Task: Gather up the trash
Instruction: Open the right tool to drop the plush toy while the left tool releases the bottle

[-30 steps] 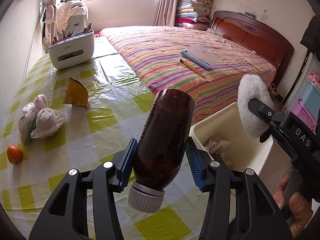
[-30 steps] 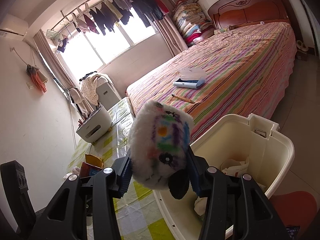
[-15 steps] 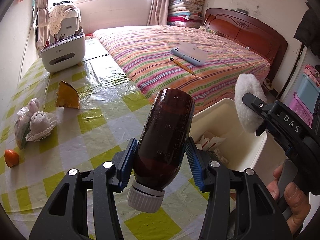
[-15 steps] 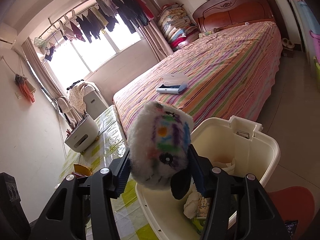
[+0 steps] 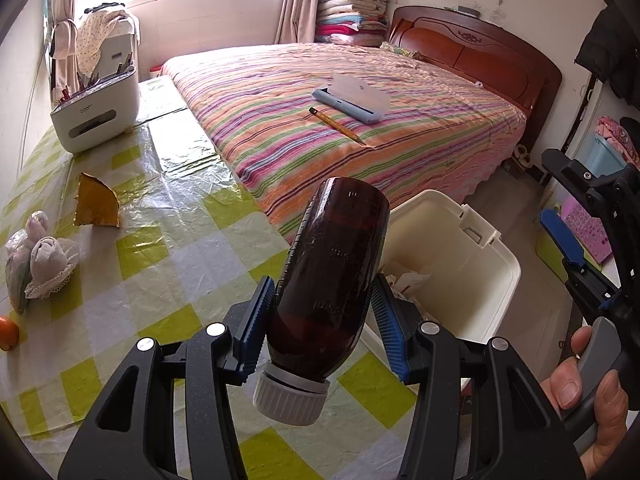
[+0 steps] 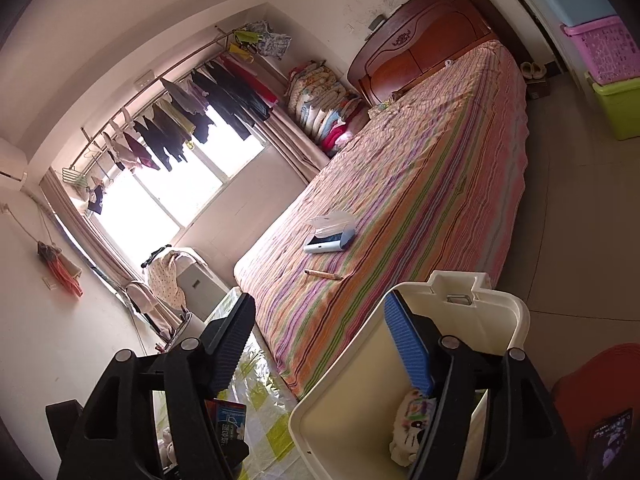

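Pinching a dark brown translucent plastic bottle (image 5: 332,276) between its ribbed blue pads, the left gripper (image 5: 326,322) holds it tilted, the ridged white screw cap (image 5: 290,396) pointing back toward the camera and the rounded base aimed away over the table edge. Raised measuring marks run along the bottle's smooth side. Just beyond and to the right stands the cream rectangular plastic bin (image 5: 480,276) with a moulded latch on its rim and crumpled paper scraps inside. The right gripper (image 6: 320,344) hangs above that bin with its jaws opening and nothing between them; below its right pad, a fluffy white toy with coloured scribbles (image 6: 412,424) lies in the bin, perhaps resting against the wall, though the finger hides part of it. A hand (image 5: 588,404) grips the grey handle of that tool.

On the glossy yellow-green checked tablecloth (image 5: 132,248) lie a crinkled gold foil wrapper (image 5: 96,204), bundled whitish lace-edged cloths (image 5: 44,260) and a small orange fruit (image 5: 8,332). Farther back sits a white rounded storage box holding pens (image 5: 96,120), and beside the table stretches the striped bed (image 5: 340,112).
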`<state>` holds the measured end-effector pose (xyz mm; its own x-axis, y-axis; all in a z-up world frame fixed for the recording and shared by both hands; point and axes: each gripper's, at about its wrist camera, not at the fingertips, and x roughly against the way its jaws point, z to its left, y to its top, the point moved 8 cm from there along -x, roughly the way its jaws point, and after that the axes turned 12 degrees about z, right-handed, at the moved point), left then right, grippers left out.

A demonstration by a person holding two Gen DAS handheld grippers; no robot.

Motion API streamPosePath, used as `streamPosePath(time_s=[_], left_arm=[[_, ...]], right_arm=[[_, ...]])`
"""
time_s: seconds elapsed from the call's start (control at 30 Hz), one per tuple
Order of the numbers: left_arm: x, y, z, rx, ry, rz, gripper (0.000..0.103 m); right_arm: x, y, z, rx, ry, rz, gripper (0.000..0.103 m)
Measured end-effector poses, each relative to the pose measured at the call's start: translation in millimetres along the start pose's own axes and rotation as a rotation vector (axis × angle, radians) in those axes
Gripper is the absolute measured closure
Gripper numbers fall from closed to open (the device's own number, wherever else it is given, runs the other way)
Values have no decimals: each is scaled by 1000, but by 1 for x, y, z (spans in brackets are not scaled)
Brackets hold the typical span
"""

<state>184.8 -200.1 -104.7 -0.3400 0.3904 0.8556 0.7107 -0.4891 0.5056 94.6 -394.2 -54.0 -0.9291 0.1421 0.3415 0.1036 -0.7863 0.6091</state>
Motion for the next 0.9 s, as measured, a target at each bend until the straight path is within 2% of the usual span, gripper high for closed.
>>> streamPosePath(time_s=[0.13, 0.6, 0.63, 0.7, 0.77, 0.9], left_arm=[[-10, 5, -12, -16, -13, 14, 54], [-32, 23, -49, -81, -47, 39, 52], [-32, 25, -51, -86, -44, 30, 49], [-26, 29, -54, -93, -32, -6, 21], [-18, 32, -53, -96, -7, -49, 18], [-7, 33, -45, -115, 39, -65, 18]], right_arm=[[9, 6, 1, -3, 17, -49, 33], [11, 9, -3, -33, 42, -58, 33], [12, 8, -3, -31, 43, -56, 33], [11, 7, -2, -27, 44, -52, 33], [10, 6, -1, -21, 44, -49, 33], [7, 4, 3, -10, 39, -39, 33]])
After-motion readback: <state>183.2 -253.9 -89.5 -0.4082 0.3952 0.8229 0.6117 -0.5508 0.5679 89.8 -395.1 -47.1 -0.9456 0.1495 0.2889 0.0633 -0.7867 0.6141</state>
